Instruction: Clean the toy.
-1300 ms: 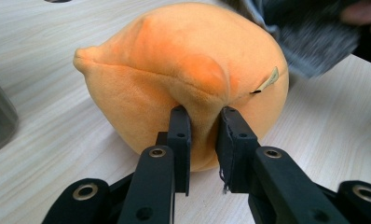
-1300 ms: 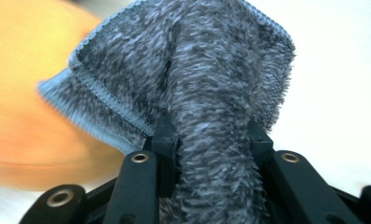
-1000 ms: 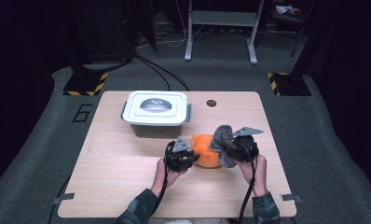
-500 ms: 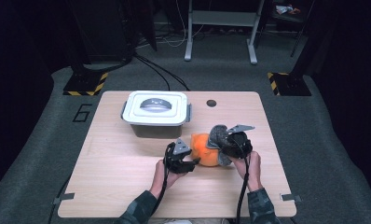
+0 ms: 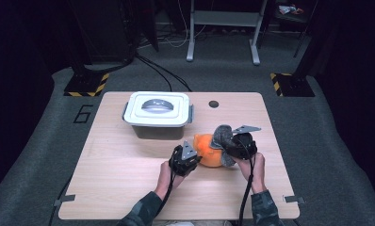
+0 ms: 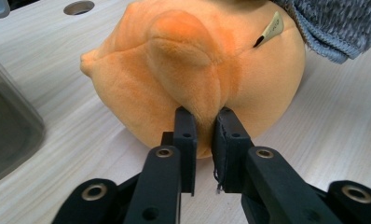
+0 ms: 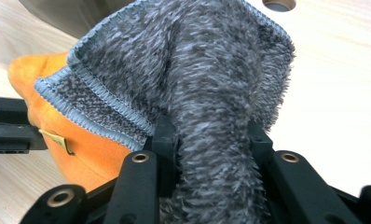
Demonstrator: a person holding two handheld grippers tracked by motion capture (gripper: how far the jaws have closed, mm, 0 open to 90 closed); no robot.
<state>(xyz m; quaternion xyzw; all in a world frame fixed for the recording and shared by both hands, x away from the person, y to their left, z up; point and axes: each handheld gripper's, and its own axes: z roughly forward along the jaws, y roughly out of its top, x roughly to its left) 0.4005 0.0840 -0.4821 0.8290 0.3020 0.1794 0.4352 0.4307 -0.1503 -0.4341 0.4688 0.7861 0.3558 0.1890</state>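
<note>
An orange plush toy (image 5: 209,151) lies on the wooden table (image 5: 129,188), right of centre. My left gripper (image 5: 192,154) comes at it from the left. Its jaws have just been closing and now pinch a fold of the plush (image 6: 193,70) between them (image 6: 204,116). A grey fuzzy cloth (image 5: 222,134) is draped over the toy's right side. My right gripper (image 5: 225,147) is shut on a bunched part of that cloth (image 7: 197,93), which bulges between the jaws (image 7: 211,126). The orange toy (image 7: 81,144) peeks out under the cloth's stitched edge.
A grey box with a white lid (image 5: 157,113) stands behind and left of the toy, close to it; its wall (image 6: 6,126) is at the left of the left gripper view. A round hole (image 5: 214,104) marks the table's far edge. Dark carpet surrounds the table.
</note>
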